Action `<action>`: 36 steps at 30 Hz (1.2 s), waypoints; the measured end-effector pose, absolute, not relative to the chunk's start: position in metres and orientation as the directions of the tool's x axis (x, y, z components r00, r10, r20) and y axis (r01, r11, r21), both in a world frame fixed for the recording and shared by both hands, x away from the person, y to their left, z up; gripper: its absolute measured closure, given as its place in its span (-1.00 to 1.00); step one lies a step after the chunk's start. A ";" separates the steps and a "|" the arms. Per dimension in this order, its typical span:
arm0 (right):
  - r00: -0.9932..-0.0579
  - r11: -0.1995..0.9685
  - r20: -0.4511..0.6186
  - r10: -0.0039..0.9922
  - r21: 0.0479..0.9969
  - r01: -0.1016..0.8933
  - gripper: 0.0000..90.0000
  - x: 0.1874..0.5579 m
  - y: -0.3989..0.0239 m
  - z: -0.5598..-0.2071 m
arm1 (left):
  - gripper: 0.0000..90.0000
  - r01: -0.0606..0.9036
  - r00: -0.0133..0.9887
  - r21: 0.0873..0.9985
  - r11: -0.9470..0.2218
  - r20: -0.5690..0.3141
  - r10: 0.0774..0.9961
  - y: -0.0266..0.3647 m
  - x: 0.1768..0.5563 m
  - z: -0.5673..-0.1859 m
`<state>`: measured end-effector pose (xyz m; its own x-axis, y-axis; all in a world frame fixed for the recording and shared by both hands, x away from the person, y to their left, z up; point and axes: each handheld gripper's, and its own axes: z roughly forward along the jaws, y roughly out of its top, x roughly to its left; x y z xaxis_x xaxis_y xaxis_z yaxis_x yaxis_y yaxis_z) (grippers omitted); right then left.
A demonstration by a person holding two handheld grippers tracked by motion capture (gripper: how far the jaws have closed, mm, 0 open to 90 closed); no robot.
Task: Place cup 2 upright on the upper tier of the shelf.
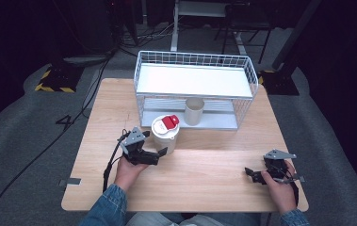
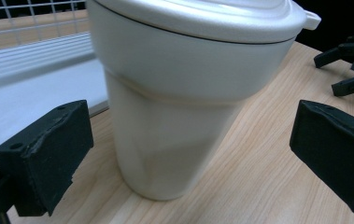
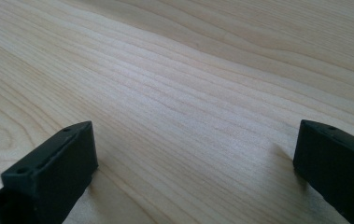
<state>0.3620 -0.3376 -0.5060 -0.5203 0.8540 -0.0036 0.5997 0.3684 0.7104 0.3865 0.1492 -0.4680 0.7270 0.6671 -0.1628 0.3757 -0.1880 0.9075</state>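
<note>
The left hand-held gripper (image 1: pixel 159 154) is wide open around the cup (image 1: pixel 165 134), holding nothing; closing off-centre could tip it toward the rack (image 1: pixel 194 87) beyond.

A white cup (image 1: pixel 165 135) with a white lid and a red flap on top stands upright on the wooden surface (image 1: pixel 204 179), just in front of the wire rack (image 1: pixel 195 89).

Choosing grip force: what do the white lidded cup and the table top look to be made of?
The white lidded cup with red flip tab looks like matte plastic: smooth, seamless wall, soft sheen. The light wooden table top shows printed-looking grain, so possibly laminate rather than solid wood.
</note>
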 end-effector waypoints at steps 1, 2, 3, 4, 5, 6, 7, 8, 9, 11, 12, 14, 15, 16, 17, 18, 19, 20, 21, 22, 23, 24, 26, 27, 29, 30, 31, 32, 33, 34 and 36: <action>-0.519 0.367 -0.003 0.855 0.711 0.600 -1.00 0.362 -0.337 -0.506 | -0.99 0.370 0.729 0.910 -0.188 -0.159 0.666 0.148 0.387 -0.469; -0.519 0.367 -0.003 0.855 0.711 0.600 -1.00 0.362 -0.337 -0.506 | -0.99 0.364 0.725 0.915 -0.177 -0.159 0.670 0.145 0.389 -0.470; -0.519 0.367 -0.003 0.855 0.711 0.600 -1.00 0.362 -0.337 -0.506 | -0.99 0.364 0.725 0.915 -0.177 -0.159 0.670 0.145 0.389 -0.470; -0.519 0.367 -0.003 0.855 0.711 0.600 -1.00 0.362 -0.337 -0.506 | -0.99 0.364 0.716 0.918 -0.156 -0.169 0.678 0.142 0.391 -0.472; -0.519 0.367 -0.003 0.855 0.711 0.600 -1.00 0.362 -0.337 -0.506 | -0.99 0.364 0.716 0.918 -0.156 -0.169 0.678 0.142 0.391 -0.472; -0.519 0.367 -0.004 0.855 0.711 0.600 -1.00 0.362 -0.337 -0.506 | -0.99 0.367 0.705 0.919 -0.142 -0.175 0.688 0.140 0.393 -0.473; -0.518 0.367 -0.004 0.855 0.711 0.599 -1.00 0.362 -0.337 -0.506 | -0.99 0.373 0.698 0.918 -0.136 -0.181 0.693 0.138 0.394 -0.473; -0.518 0.366 -0.003 0.855 0.711 0.600 -1.00 0.362 -0.337 -0.506 | -0.99 0.372 0.689 0.918 -0.134 -0.177 0.702 0.136 0.395 -0.474; -0.519 0.367 -0.003 0.855 0.711 0.600 -1.00 0.362 -0.337 -0.506 | -0.99 0.371 0.688 0.919 -0.133 -0.176 0.704 0.135 0.395 -0.474; -0.519 0.367 -0.003 0.855 0.711 0.600 -1.00 0.362 -0.337 -0.506 | -0.99 0.372 0.679 0.919 -0.127 -0.176 0.713 0.132 0.400 -0.477; -0.518 0.366 -0.004 0.855 0.711 0.600 -1.00 0.362 -0.337 -0.506 | -0.99 0.374 0.678 0.920 -0.122 -0.181 0.712 0.132 0.401 -0.478; -0.519 0.367 -0.003 0.855 0.711 0.600 -1.00 0.362 -0.337 -0.506 | -0.99 0.384 0.672 0.917 -0.109 -0.197 0.714 0.130 0.404 -0.481; -0.519 0.367 -0.003 0.855 0.711 0.600 -1.00 0.362 -0.337 -0.506 | -0.99 0.384 0.672 0.917 -0.109 -0.197 0.714 0.130 0.404 -0.481; -0.519 0.367 -0.003 0.854 0.711 0.600 -1.00 0.362 -0.337 -0.506 | -0.99 0.382 0.671 0.918 -0.104 -0.198 0.715 0.128 0.405 -0.482; -0.519 0.367 -0.003 0.854 0.711 0.600 -1.00 0.362 -0.337 -0.506 | -0.99 0.382 0.673 0.917 -0.110 -0.195 0.713 0.127 0.406 -0.483; -0.519 0.367 -0.004 0.855 0.712 0.599 -1.00 0.362 -0.337 -0.506 | -0.99 0.378 0.673 0.919 -0.113 -0.190 0.714 0.124 0.406 -0.484; -0.521 0.370 -0.006 0.853 0.712 0.598 -1.00 0.362 -0.337 -0.506 | -0.99 0.376 0.672 0.919 -0.116 -0.184 0.718 0.122 0.406 -0.484; -0.522 0.370 -0.006 0.853 0.712 0.597 -1.00 0.363 -0.337 -0.506 | -0.99 0.371 0.667 0.922 -0.113 -0.180 0.723 0.120 0.406 -0.484; -0.522 0.370 -0.006 0.853 0.711 0.597 -1.00 0.363 -0.337 -0.506 | -0.98 0.375 0.658 0.919 -0.119 -0.173 0.733 0.118 0.406 -0.484; -0.522 0.370 -0.006 0.853 0.711 0.597 -1.00 0.363 -0.337 -0.506 | -0.96 0.381 0.646 0.917 -0.118 -0.173 0.743 0.116 0.406 -0.484; -0.522 0.370 -0.006 0.853 0.712 0.597 -1.00 0.363 -0.337 -0.506 | -0.94 0.386 0.642 0.915 -0.119 -0.173 0.747 0.116 0.406 -0.484; -0.522 0.370 -0.006 0.853 0.712 0.597 -1.00 0.363 -0.337 -0.506 | -0.89 0.392 0.632 0.913 -0.116 -0.175 0.755 0.114 0.407 -0.484; -0.522 0.370 -0.006 0.853 0.712 0.597 -1.00 0.363 -0.337 -0.506 | -0.84 0.389 0.630 0.915 -0.110 -0.177 0.756 0.113 0.407 -0.484; -0.522 0.370 -0.005 0.853 0.711 0.598 -1.00 0.363 -0.337 -0.506 | -0.80 0.386 0.628 0.915 -0.117 -0.168 0.760 0.113 0.407 -0.484; -0.522 0.370 -0.006 0.853 0.712 0.597 -1.00 0.363 -0.337 -0.506 | -0.77 0.382 0.623 0.916 -0.124 -0.157 0.766 0.111 0.407 -0.485; -0.522 0.370 -0.005 0.853 0.711 0.598 -1.00 0.363 -0.337 -0.506 | -0.77 0.382 0.620 0.915 -0.128 -0.151 0.770 0.111 0.407 -0.485; -0.522 0.370 -0.005 0.853 0.711 0.598 -1.00 0.363 -0.337 -0.506 | -0.76 0.382 0.620 0.915 -0.128 -0.151 0.770 0.111 0.407 -0.485; -0.522 0.370 -0.005 0.853 0.711 0.598 -1.00 0.363 -0.337 -0.506 | -0.75 0.380 0.620 0.915 -0.133 -0.146 0.771 0.111 0.406 -0.484; -0.522 0.370 -0.005 0.853 0.711 0.598 -1.00 0.363 -0.337 -0.506 | -0.74 0.380 0.620 0.915 -0.133 -0.146 0.771 0.111 0.406 -0.484; -0.522 0.370 -0.006 0.853 0.712 0.597 -1.00 0.363 -0.337 -0.506 | -0.74 0.376 0.622 0.916 -0.143 -0.135 0.771 0.111 0.406 -0.484; -0.522 0.370 -0.006 0.853 0.712 0.597 -1.00 0.363 -0.337 -0.506 | -0.74 0.376 0.622 0.915 -0.144 -0.134 0.772 0.111 0.406 -0.484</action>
<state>0.3626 -0.3373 -0.5061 -0.5221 0.8528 -0.0059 0.5971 0.3705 0.7115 0.4061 0.1110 -0.4839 0.6216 0.7719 -0.1336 0.3761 -0.1444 0.9153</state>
